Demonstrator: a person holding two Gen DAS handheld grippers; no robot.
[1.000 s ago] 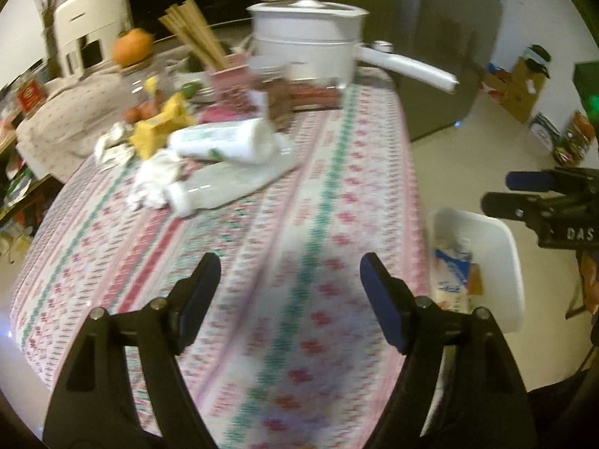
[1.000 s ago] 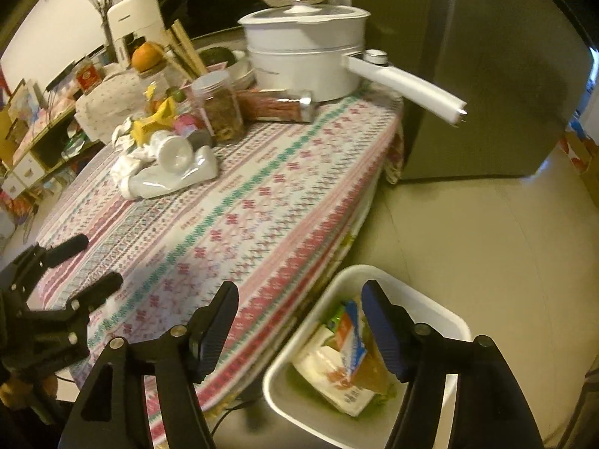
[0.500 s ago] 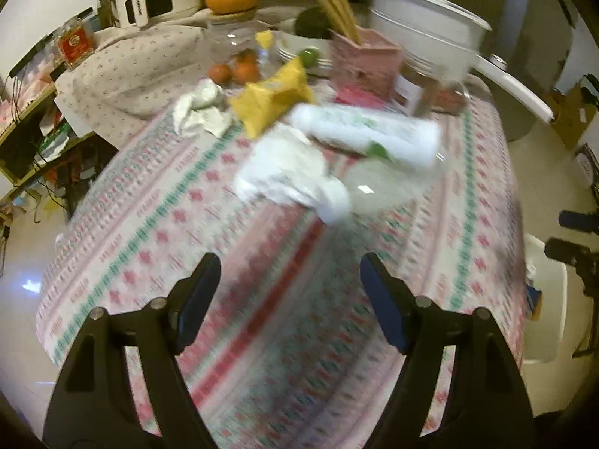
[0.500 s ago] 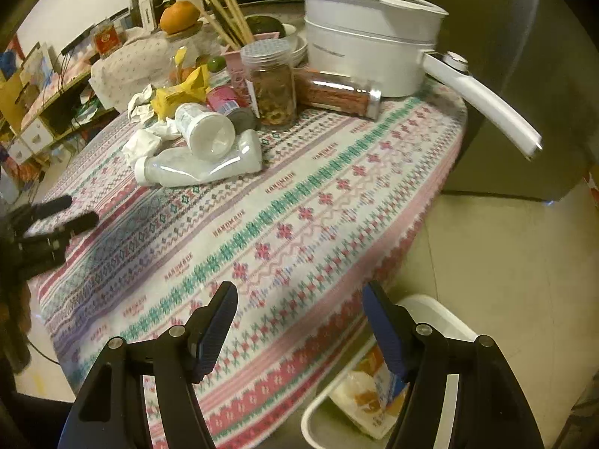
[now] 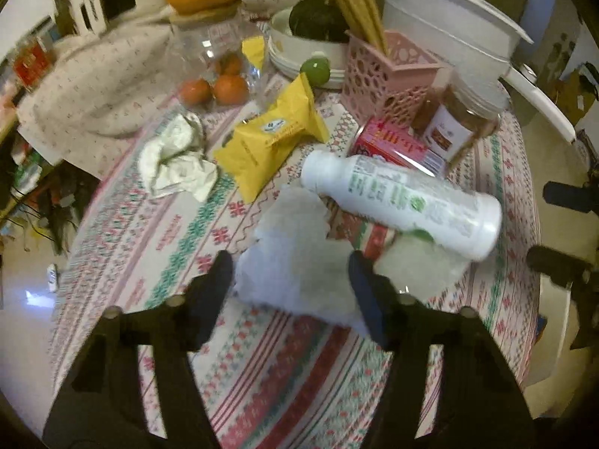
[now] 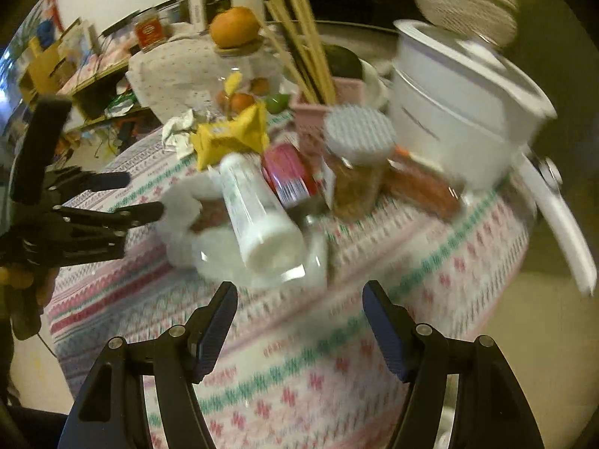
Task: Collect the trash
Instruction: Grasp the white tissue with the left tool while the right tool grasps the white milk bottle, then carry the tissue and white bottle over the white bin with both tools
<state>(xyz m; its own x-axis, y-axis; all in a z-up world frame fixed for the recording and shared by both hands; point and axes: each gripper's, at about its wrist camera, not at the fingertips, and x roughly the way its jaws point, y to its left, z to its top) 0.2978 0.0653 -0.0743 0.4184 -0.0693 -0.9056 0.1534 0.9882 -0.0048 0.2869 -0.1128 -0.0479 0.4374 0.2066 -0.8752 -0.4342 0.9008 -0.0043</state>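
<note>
My left gripper (image 5: 292, 280) is open, its jaws on either side of a white crumpled tissue (image 5: 295, 258) on the patterned tablecloth. A white bottle (image 5: 404, 202) lies on its side just right of the tissue, over a clear plastic bottle (image 5: 415, 273). A yellow snack wrapper (image 5: 269, 138) and a crumpled paper (image 5: 176, 157) lie farther back. My right gripper (image 6: 299, 314) is open and empty, just short of the white bottle (image 6: 258, 213) and clear bottle (image 6: 262, 273). The left gripper (image 6: 149, 205) shows at the tissue (image 6: 179, 202) in the right wrist view.
A red can (image 5: 393, 146), a spice jar (image 5: 460, 119), a pink chopstick holder (image 5: 385, 78), a white pot (image 5: 449, 33) with a long handle, a fruit jar (image 5: 213, 56) and stacked bowls (image 5: 299, 48) crowd the table's back. The table edge drops to the floor on the right.
Both grippers have moved forward over the table toward the trash pile. The left gripper now straddles the tissue; the right has left the white bin on the floor and nears the bottles.
</note>
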